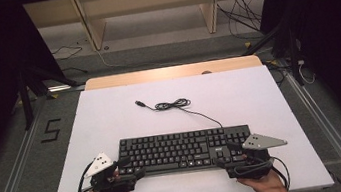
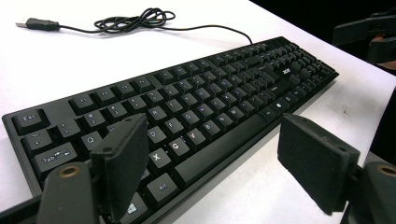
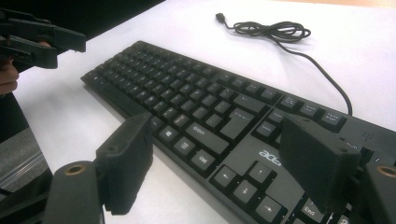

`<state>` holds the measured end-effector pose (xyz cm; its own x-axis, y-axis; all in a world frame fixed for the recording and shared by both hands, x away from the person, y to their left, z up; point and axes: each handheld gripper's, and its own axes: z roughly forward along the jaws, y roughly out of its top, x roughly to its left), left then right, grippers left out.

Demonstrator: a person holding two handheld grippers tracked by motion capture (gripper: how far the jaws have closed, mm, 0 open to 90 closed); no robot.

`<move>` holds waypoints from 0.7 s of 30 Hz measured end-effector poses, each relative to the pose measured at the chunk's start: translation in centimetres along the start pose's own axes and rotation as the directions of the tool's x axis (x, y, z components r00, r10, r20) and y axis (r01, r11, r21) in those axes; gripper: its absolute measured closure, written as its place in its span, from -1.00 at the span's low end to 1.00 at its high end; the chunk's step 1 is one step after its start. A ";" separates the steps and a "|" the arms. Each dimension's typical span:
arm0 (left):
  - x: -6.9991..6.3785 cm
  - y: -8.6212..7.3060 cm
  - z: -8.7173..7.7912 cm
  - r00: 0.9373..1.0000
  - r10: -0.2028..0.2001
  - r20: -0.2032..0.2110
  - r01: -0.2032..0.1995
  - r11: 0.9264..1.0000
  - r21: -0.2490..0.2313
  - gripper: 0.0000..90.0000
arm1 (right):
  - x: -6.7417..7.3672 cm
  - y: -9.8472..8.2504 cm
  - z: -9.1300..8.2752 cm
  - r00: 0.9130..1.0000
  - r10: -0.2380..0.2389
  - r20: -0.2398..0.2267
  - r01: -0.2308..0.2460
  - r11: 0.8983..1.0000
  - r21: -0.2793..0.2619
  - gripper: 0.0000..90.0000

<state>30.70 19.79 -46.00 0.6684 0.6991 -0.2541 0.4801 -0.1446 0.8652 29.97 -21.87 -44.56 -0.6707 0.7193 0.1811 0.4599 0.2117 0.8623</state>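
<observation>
Light falls evenly from above on the white table [image 1: 111, 119], which is bright and mildly glaring; the surroundings sink into darkness; shadows are soft; both gripper views are slightly grainy, their near jaws blurred.

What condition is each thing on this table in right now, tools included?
Keyboard: flat on the white table, keys up, not gripped.
Cable: unplugged, partly bundled behind the keyboard.
Left tool: open, at the keyboard's left end.
Right tool: open, at the keyboard's right end.
</observation>
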 end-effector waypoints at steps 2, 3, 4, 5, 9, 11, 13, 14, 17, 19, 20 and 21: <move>0.0 0.0 0.0 1.000 0.000 0.000 0.000 1.000 0.000 -0.46 | 0.0 0.0 0.0 1.000 -0.001 0.001 0.001 1.000 -0.001 -0.40; 0.0 0.0 0.0 1.000 0.000 0.000 0.000 1.000 0.000 -0.46 | 0.0 0.0 0.0 1.000 -0.001 0.001 0.001 1.000 -0.001 -0.40; 0.0 0.0 0.0 1.000 0.000 0.000 0.000 1.000 0.000 -0.46 | 0.0 0.0 0.0 1.000 -0.001 0.001 0.001 1.000 -0.001 -0.40; 0.0 0.0 0.0 1.000 0.000 0.000 0.000 1.000 0.000 -0.46 | 0.0 0.0 0.0 1.000 -0.001 0.001 0.001 1.000 -0.001 -0.40; 0.0 0.0 0.0 1.000 0.001 -0.002 -0.001 1.000 0.001 -0.46 | 0.0 0.0 0.0 1.000 -0.001 0.001 0.001 1.000 -0.001 -0.40; 0.0 0.0 0.0 1.000 0.001 -0.002 -0.001 1.000 0.001 -0.46 | 0.1 0.0 0.3 1.000 -0.002 0.001 0.002 1.000 0.005 -0.40; 0.0 0.0 0.0 1.000 0.001 -0.002 -0.001 1.000 0.001 -0.46 | 0.1 0.0 0.3 1.000 -0.002 0.001 0.002 1.000 0.005 -0.40; 0.0 0.0 0.0 1.000 0.001 -0.002 -0.001 1.000 0.001 -0.46 | 0.1 0.0 0.3 1.000 -0.002 0.001 0.002 1.000 0.005 -0.40; 0.0 0.0 0.0 1.000 0.001 -0.002 -0.001 1.000 0.001 -0.46 | 0.1 0.0 0.3 1.000 -0.002 0.001 0.002 1.000 0.005 -0.40; 0.0 0.0 0.0 1.000 0.001 -0.002 -0.001 1.000 0.001 -0.46 | 0.1 0.0 0.3 1.000 -0.003 0.000 0.003 1.000 0.005 -0.40; 0.0 0.0 0.0 1.000 0.001 -0.002 -0.001 1.000 0.001 -0.46 | 0.1 0.0 0.3 1.000 -0.003 0.000 0.003 1.000 0.005 -0.40; 0.0 0.0 0.0 1.000 0.001 -0.002 -0.001 1.000 0.001 -0.46 | 0.1 0.0 0.3 1.000 -0.003 0.000 0.003 1.000 0.005 -0.40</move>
<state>30.71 19.78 -46.00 0.6675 0.7005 -0.2524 0.4802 -0.1458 0.8650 30.10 -21.64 -44.64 -0.6718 0.7188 0.1787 0.4610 0.2170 0.8604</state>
